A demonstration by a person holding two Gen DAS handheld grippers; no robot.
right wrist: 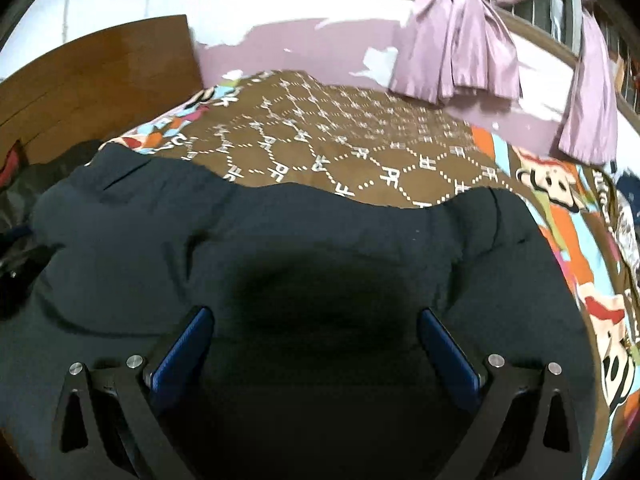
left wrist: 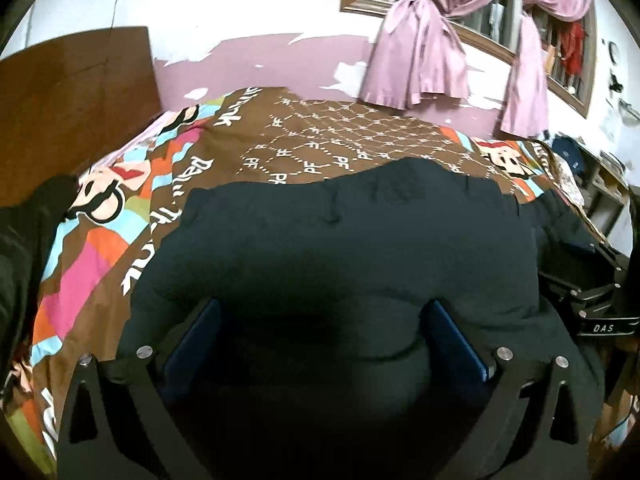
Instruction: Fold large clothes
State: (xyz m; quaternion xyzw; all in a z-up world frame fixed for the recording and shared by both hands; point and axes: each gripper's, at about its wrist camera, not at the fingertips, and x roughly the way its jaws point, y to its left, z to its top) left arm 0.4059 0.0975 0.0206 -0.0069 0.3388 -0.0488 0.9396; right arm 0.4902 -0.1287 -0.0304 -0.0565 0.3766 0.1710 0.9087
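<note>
Nearest, the left gripper (left wrist: 326, 332) and the right gripper (right wrist: 316, 340) each hover with 2 blue-padded fingers spread wide, gripping nothing. Just below them the dark garment (left wrist: 340, 248) lies spread on the patterned bedspread (left wrist: 320, 136). Beyond hang pink curtains (left wrist: 420, 64).

the left gripper (left wrist: 326, 330) pointed forward and down, its two blue-padded fingers (left wrist: 196, 336) spread wide apart with nothing pinched between them. the right gripper (right wrist: 316, 340) sat in the same pose, its blue pads (right wrist: 448, 350) equally far apart, jaws wide. part of the right gripper's black frame showed at the right edge of the left wrist view.
</note>
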